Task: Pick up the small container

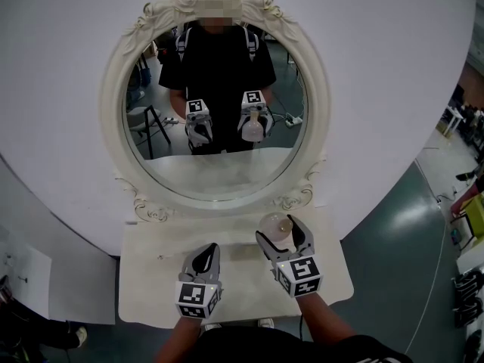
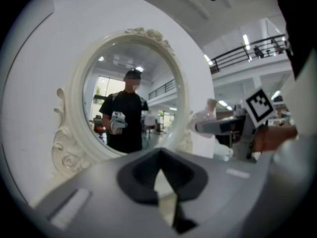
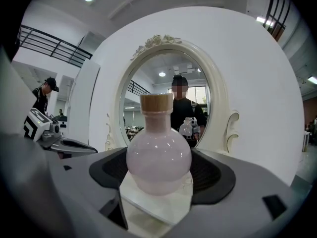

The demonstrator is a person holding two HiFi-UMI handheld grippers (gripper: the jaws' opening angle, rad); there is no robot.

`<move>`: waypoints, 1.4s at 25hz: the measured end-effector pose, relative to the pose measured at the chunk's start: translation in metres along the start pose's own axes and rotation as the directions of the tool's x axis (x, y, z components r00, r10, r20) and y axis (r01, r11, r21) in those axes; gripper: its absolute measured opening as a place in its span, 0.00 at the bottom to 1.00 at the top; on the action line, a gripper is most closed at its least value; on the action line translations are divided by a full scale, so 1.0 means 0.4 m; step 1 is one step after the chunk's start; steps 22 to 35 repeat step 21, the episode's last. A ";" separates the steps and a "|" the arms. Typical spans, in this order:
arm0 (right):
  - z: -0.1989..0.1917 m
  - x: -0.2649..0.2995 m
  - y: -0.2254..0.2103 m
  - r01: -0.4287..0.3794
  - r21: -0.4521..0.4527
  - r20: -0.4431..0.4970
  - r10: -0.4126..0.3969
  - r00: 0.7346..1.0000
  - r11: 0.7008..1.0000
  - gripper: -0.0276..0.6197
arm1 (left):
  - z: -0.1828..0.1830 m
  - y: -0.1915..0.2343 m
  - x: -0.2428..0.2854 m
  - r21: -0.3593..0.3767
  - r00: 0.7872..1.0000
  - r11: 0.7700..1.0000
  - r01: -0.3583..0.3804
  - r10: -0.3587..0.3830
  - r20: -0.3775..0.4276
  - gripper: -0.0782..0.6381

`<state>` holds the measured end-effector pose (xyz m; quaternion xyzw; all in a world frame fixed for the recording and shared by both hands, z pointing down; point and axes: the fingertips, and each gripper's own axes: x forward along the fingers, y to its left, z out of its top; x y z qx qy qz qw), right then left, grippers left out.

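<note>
Right gripper (image 1: 281, 231): its fingers are part way open and press on both sides of a small round pink glass bottle with a light wooden stopper (image 3: 158, 152).
Bottle: it stands upright, stopper on top, between those fingers. It is over the back right part of the cream white desk (image 1: 151, 278). I cannot tell if its bottom touches the desk.
Left gripper (image 1: 207, 254): it is over the desk, to the left of the bottle and apart from it. Its fingers are closed tip to tip and hold nothing.
Mirror: a big oval mirror with a curly cream frame (image 1: 113, 104) stands at the back of the desk, near the bottle. It shows a person in a black top (image 1: 219, 59), both grippers and the bottle.
</note>
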<state>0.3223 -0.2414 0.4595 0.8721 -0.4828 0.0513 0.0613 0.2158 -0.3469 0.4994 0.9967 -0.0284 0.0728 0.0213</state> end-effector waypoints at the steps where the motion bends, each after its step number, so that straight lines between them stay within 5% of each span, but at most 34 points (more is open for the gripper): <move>1: -0.001 -0.001 -0.002 0.000 0.000 -0.001 0.000 1.000 1.000 0.58 | 0.000 -0.001 0.000 0.000 1.000 1.000 -0.002 0.002 0.000 0.12; 35: 0.023 -0.014 -0.019 0.007 -0.013 0.029 -0.007 1.000 1.000 0.58 | -0.004 -0.019 -0.001 0.011 1.000 1.000 -0.007 0.007 -0.003 0.12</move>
